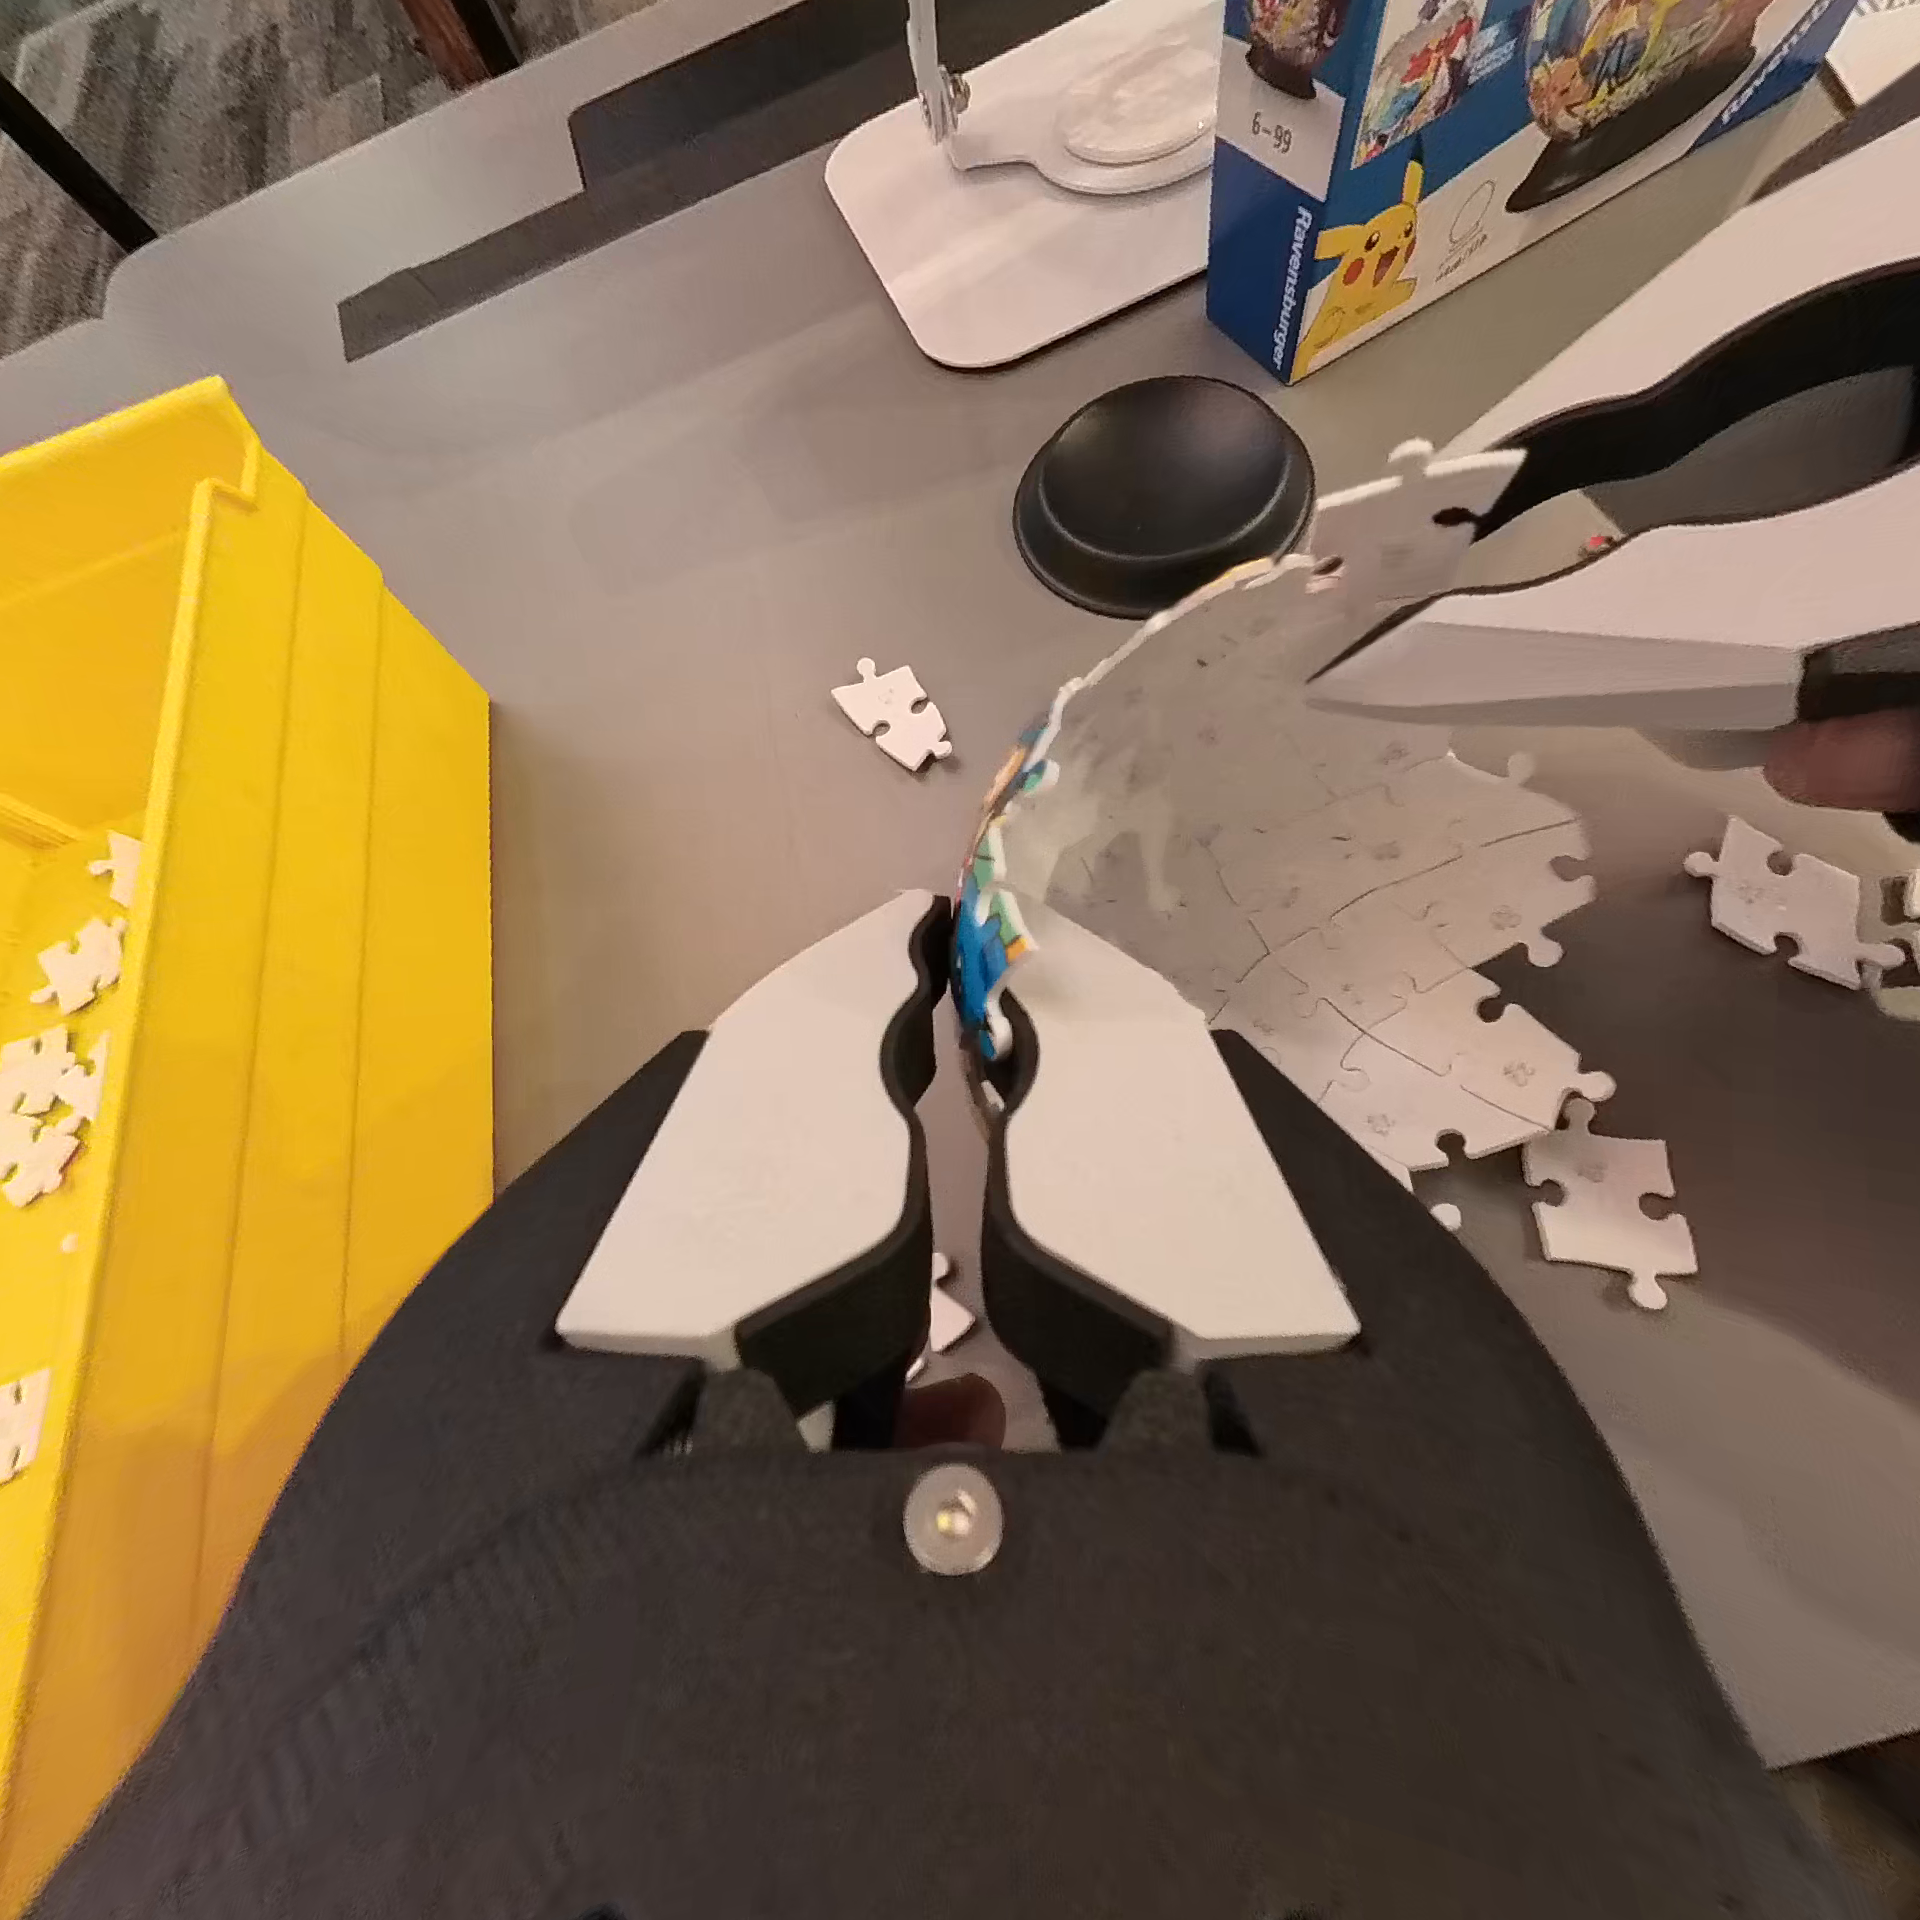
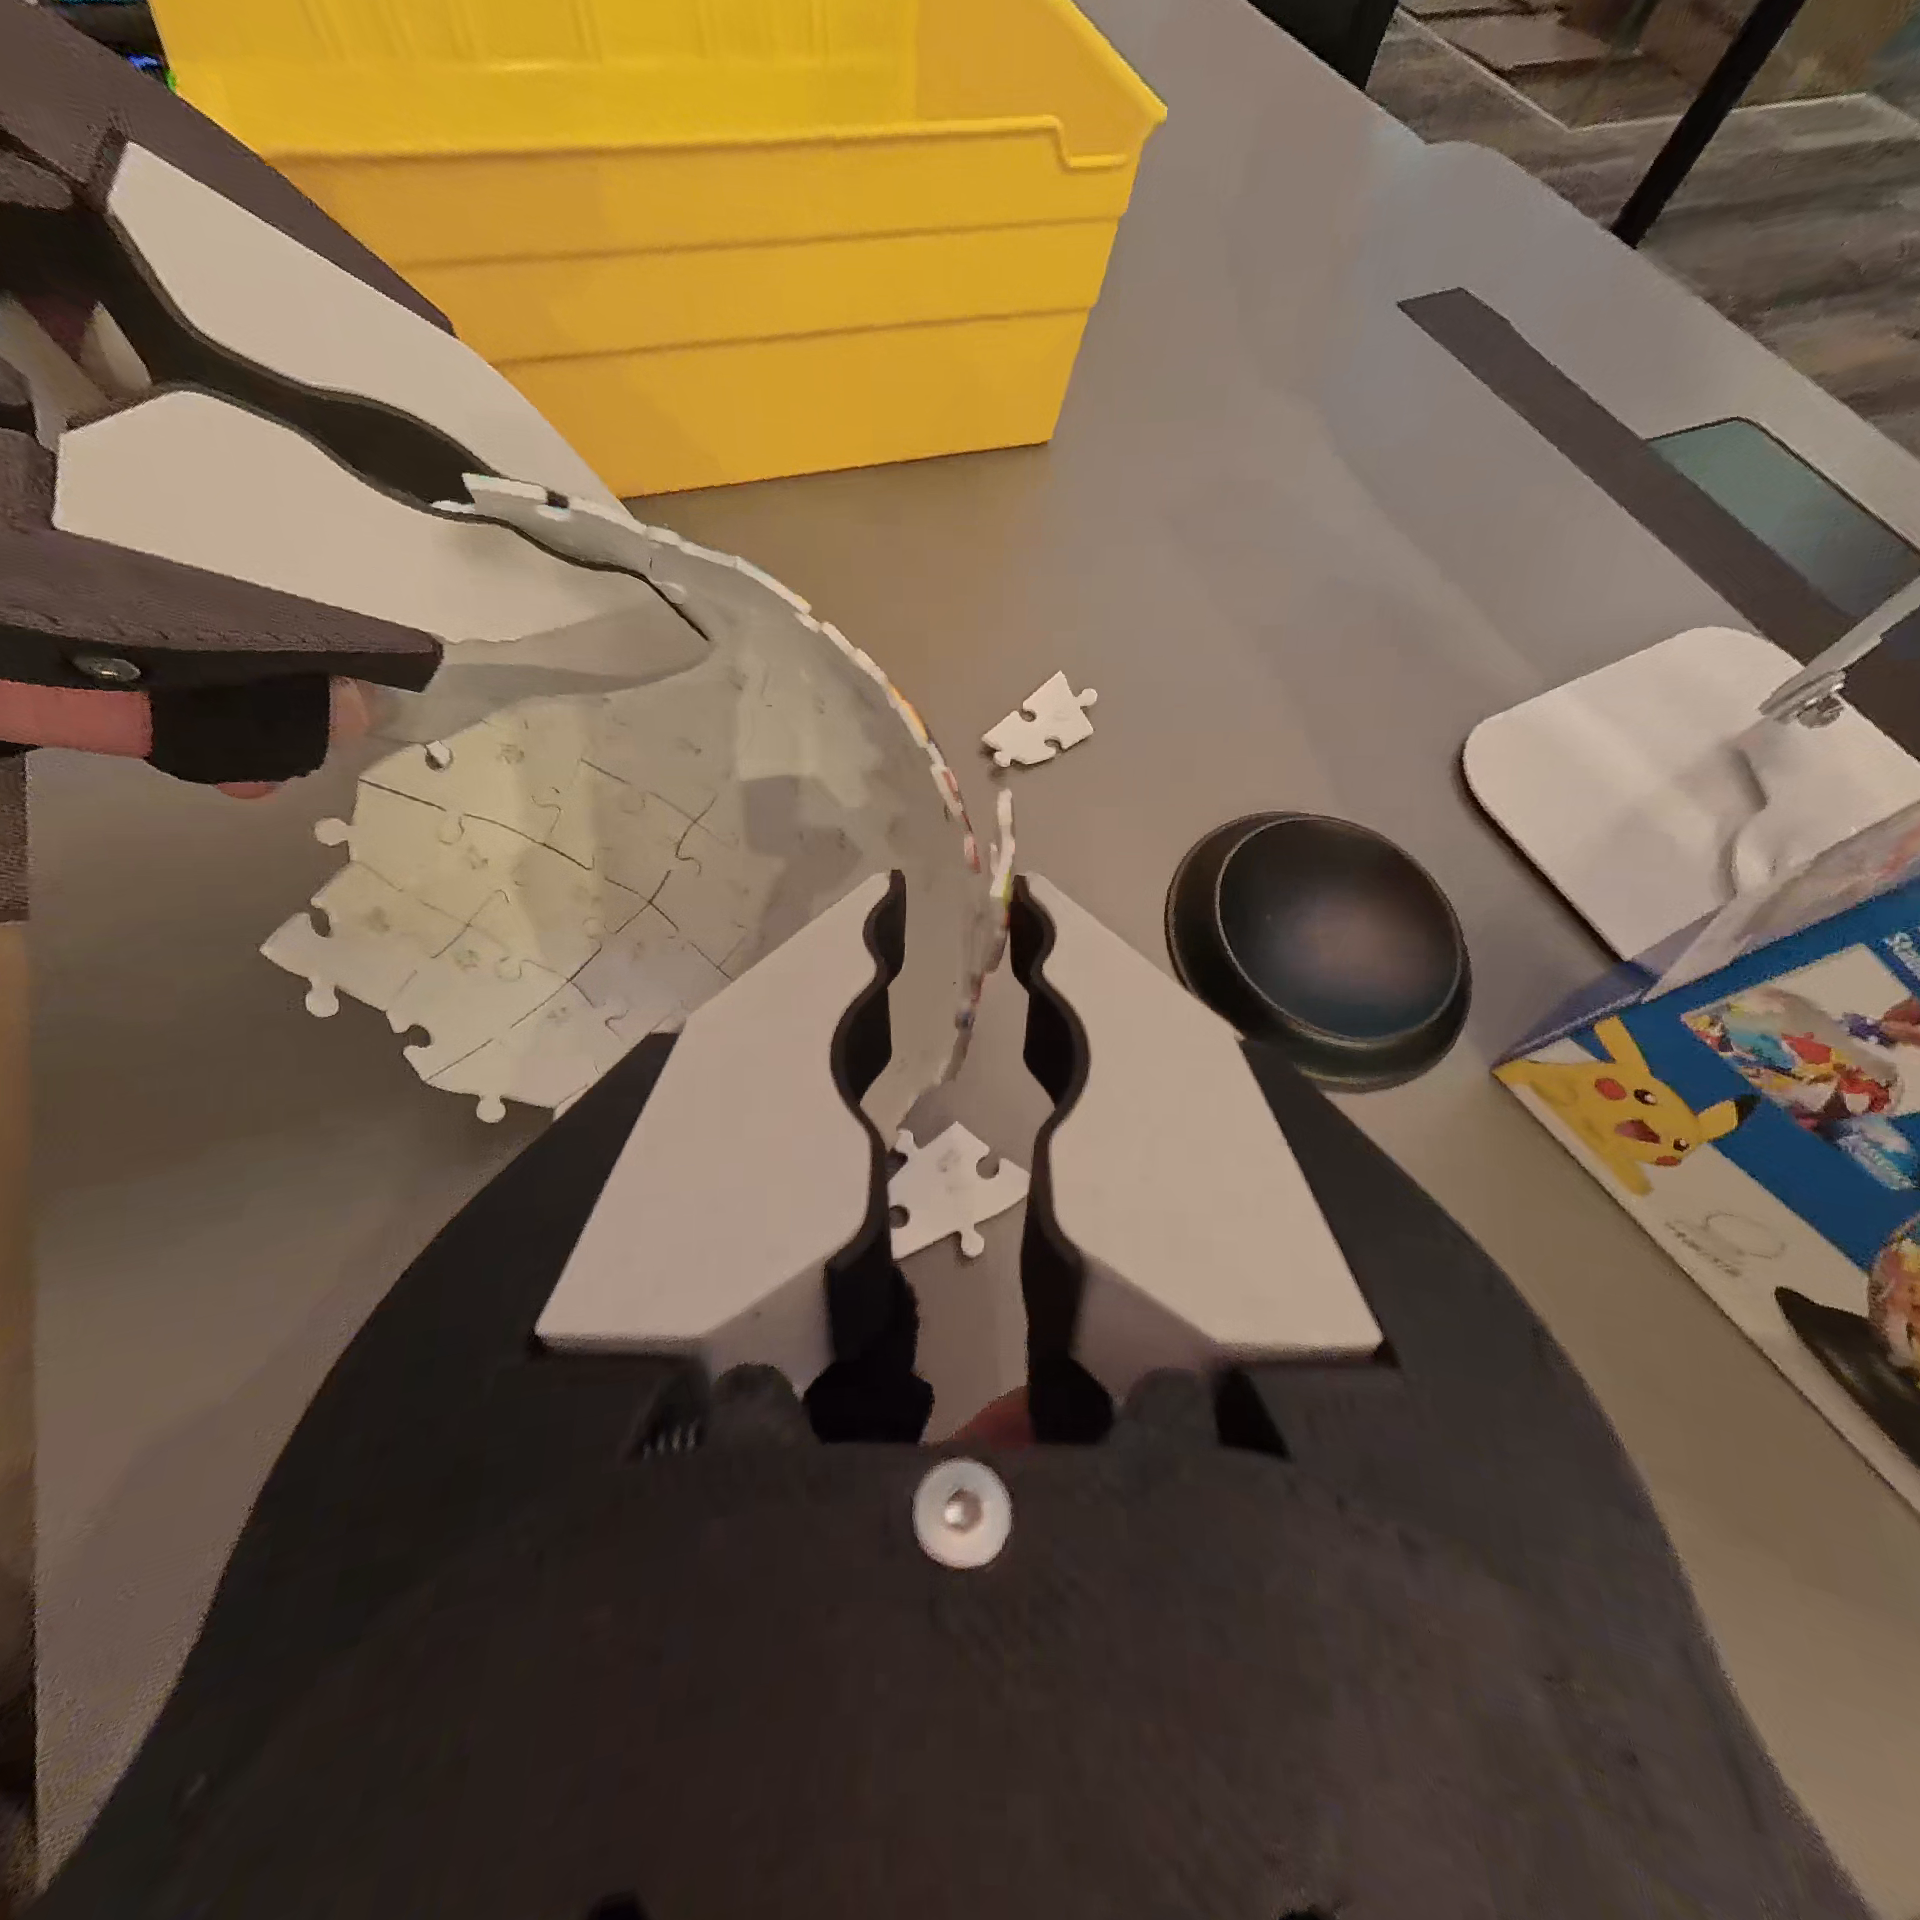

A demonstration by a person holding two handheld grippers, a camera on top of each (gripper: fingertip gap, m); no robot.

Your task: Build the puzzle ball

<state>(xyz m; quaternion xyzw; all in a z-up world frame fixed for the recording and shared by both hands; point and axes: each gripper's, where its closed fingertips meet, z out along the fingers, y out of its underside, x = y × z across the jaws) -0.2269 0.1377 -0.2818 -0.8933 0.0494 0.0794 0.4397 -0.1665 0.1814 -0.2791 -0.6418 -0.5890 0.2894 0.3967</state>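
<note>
Left tongs (image 1: pixel 971 971) clamped tight, right tongs (image 2: pixel 956 883) slightly parted.

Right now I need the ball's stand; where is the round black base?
Left wrist view: the round black base sits on the grey table, between the blue puzzle box and the half-built shell.

Dim warm indoor light, soft shadows, wide-angle edge bending, slight blur

I seem to be in an office or lab room: a smooth grey worktop (image 1: pixel 665 582) with rounded corners and dark cable slots (image 1: pixel 436 301), grey patterned carpet (image 1: pixel 156 94) beyond its edge, a yellow plastic storage bin (image 2: pixel 727 312), and a white flat-based desk stand (image 1: pixel 997 260).
</note>
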